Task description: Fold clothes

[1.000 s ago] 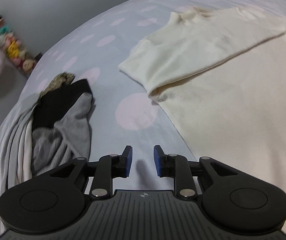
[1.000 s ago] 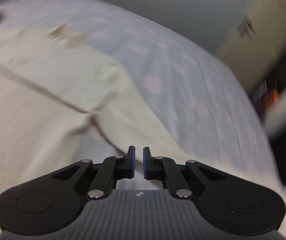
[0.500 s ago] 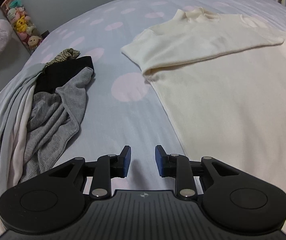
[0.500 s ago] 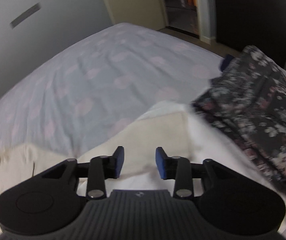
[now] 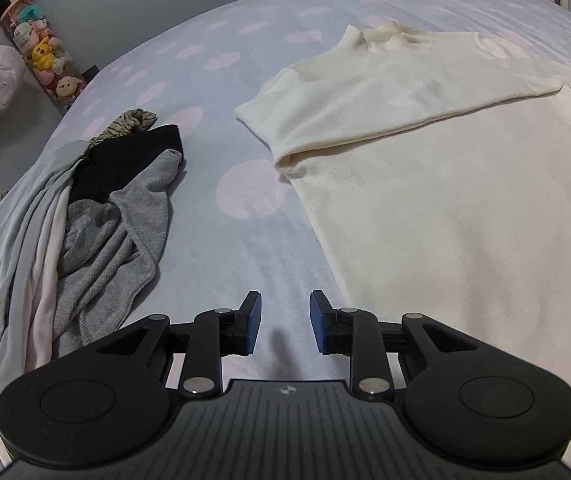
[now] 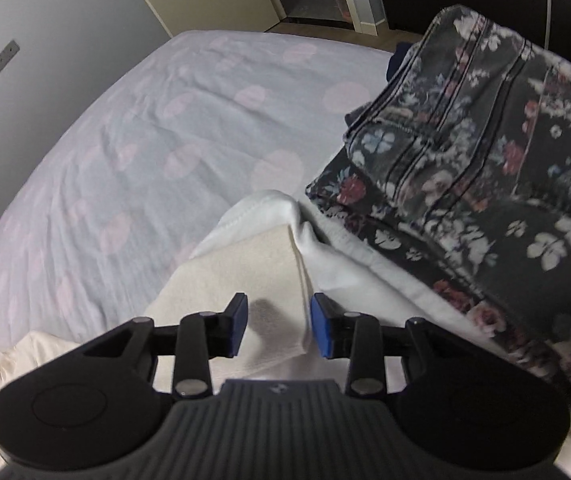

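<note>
Bed [image 5: 245,92]: pale blue sheet with pink dots, everything lies on it. Cream sweater [image 5: 465,184] spread flat over the right half of the left wrist view, one sleeve folded across the chest, collar at the far end. Its near side edge runs just right of the left gripper [image 5: 283,322]; fingers there are parted with a moderate gap, empty, over bare sheet beside that edge. Heap of grey and black clothes [image 5: 117,216] well left of them. Right wrist view: dark floral garment [image 6: 485,168] on the right, on top of white fabric [image 6: 349,256]. Cream sweater's cuff end [image 6: 253,276] lies between and just ahead of the right gripper [image 6: 279,330] fingers; spread wide, holding nothing.
</note>
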`<state>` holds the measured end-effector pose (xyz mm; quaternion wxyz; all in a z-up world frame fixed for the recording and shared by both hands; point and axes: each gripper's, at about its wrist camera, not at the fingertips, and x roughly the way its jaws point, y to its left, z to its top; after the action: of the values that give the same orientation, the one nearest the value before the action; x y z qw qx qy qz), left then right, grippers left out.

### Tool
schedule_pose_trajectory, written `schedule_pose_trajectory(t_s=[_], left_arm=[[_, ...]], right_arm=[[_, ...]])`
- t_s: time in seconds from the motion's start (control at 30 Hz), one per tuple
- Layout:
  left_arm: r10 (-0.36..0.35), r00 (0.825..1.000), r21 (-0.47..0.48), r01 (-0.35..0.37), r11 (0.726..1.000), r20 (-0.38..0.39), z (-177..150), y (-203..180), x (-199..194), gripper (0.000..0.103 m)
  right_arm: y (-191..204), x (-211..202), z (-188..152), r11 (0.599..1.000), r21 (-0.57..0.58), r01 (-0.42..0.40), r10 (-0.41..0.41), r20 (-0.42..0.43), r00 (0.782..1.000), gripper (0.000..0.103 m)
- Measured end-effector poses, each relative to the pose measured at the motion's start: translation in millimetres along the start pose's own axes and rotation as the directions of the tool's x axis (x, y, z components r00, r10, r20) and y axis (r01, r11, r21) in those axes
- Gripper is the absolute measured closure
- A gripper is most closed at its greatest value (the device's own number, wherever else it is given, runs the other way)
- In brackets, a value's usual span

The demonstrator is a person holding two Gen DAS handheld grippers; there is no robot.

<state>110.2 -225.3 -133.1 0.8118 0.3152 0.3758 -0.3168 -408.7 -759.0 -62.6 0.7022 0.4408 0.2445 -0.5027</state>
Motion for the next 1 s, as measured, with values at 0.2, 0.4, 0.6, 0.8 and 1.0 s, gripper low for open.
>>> schedule_pose_trajectory(t_s=[0.2,0.4,0.6,0.8,1.0], left_arm=[[-0.019,1.000,0.008,0.019,1.000,0.009,5,-8,1,0.078],[-0.019,1.000,-0.035,0.019,0.999,0.006,6,-11,-3,0.075],[-0.044,0.999,-0.171,0.041,0.984,-0.009,-3,-9,-4,0.072],[-0.047,0.999,-0.223,0.046,0.974,0.002,-17,1,-9,0.072],[-0.033,0.999,-0.251,0.034,0.967,0.010,-32,17,-14,0.067]], right_arm=[[8,-11,-1,0.998,0.022,-0.056,0.056,0.016,0.998,0.090],[44,-41,9,0.994,-0.009,-0.112,0.112,0.083,0.990,0.091],[122,-69,12,0.979,-0.142,-0.145,0.164,0.129,0.978,0.091],[230,-100,1,0.931,-0.296,-0.216,0.264,0.133,0.955,0.091],[346,-127,-33,0.841,-0.444,-0.308,0.383,0.088,0.919,0.091]])
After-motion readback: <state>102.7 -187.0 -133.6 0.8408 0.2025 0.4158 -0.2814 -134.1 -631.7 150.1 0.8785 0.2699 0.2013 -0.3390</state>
